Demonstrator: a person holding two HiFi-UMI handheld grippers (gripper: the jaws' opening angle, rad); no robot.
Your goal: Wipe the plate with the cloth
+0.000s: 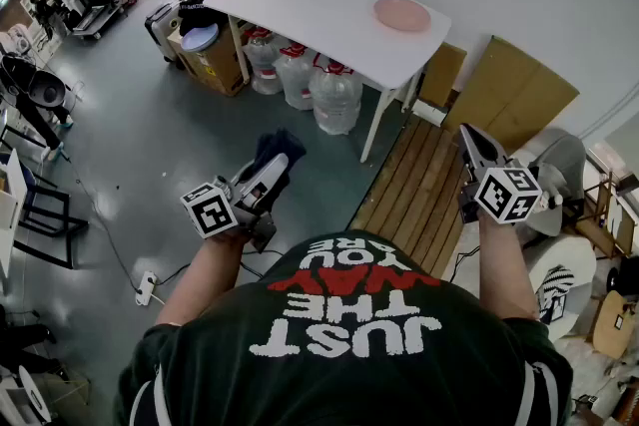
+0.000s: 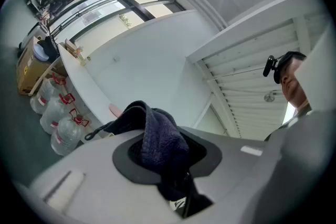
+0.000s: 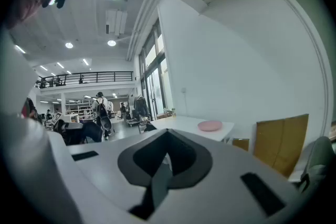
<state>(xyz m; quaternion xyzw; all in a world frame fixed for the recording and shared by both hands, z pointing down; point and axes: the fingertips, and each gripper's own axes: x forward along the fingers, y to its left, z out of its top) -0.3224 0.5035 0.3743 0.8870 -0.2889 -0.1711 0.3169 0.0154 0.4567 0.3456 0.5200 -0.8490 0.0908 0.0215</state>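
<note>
While the plate [image 1: 402, 14] lies flat near the right end of the white table [image 1: 300, 0], the cloth [image 1: 274, 145] is well apart from it, clamped in the left gripper [image 1: 272, 171] on the near side of the room. The plate is pink and round. In the right gripper view it shows as a small pink disc [image 3: 210, 125] on the tabletop [image 3: 178, 122].

The cloth is dark blue and bunched. In the left gripper view it [image 2: 157, 136] stands up from between the jaws, which are closed on its lower part, and a fold hangs over to the left. The left gripper [image 2: 164, 168] is tipped slightly up.

The right gripper [image 1: 469, 139] is held out on the right, aimed roughly at the table. Its own view [image 3: 166, 152] shows the jaws pressed together and empty.

Around the table:
- Clear water jugs [image 1: 334, 95] with red handles stand under it.
- Cardboard boxes [image 1: 215, 65] sit at its left end.
- Flat cardboard sheets [image 1: 519, 90] lean on the wall to its right.
- Wooden slats [image 1: 414, 185] lie on the floor between the right gripper and the table leg.
- A power strip [image 1: 147, 286] lies on the grey floor at the person's left.
</note>
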